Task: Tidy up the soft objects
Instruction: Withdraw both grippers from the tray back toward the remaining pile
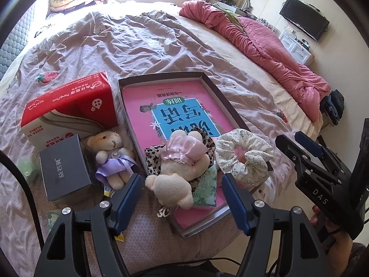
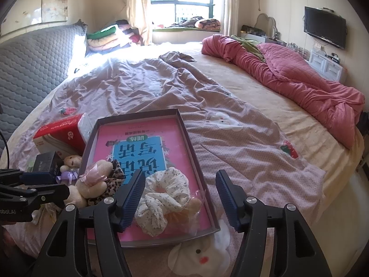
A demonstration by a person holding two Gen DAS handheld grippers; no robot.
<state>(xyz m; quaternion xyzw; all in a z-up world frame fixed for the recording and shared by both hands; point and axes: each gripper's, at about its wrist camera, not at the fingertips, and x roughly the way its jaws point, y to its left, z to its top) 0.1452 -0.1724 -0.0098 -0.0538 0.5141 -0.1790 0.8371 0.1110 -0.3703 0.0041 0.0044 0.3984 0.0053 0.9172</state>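
A shallow grey box (image 1: 161, 76) holding a pink book lies on the bed. In its near end a cream plush bear in a pink dress (image 1: 177, 168) lies on a leopard-print scrunchie (image 1: 152, 159), beside a white floral scrunchie (image 1: 244, 154). My left gripper (image 1: 181, 181) hovers open over the pink bear, its pads apart from it. A second bear in a purple dress (image 1: 110, 154) lies outside the box, on the left. My right gripper (image 2: 180, 176) is open above the floral scrunchie (image 2: 161, 196), not touching it. It shows at the right of the left wrist view (image 1: 288, 138).
A red tissue box (image 1: 69, 106) and a dark grey box (image 1: 66, 168) stand left of the shallow box. A bunched pink quilt (image 2: 299, 80) runs along the bed's right side. The grey padded headboard (image 2: 30, 69) is on the left. The bed's edge is near me.
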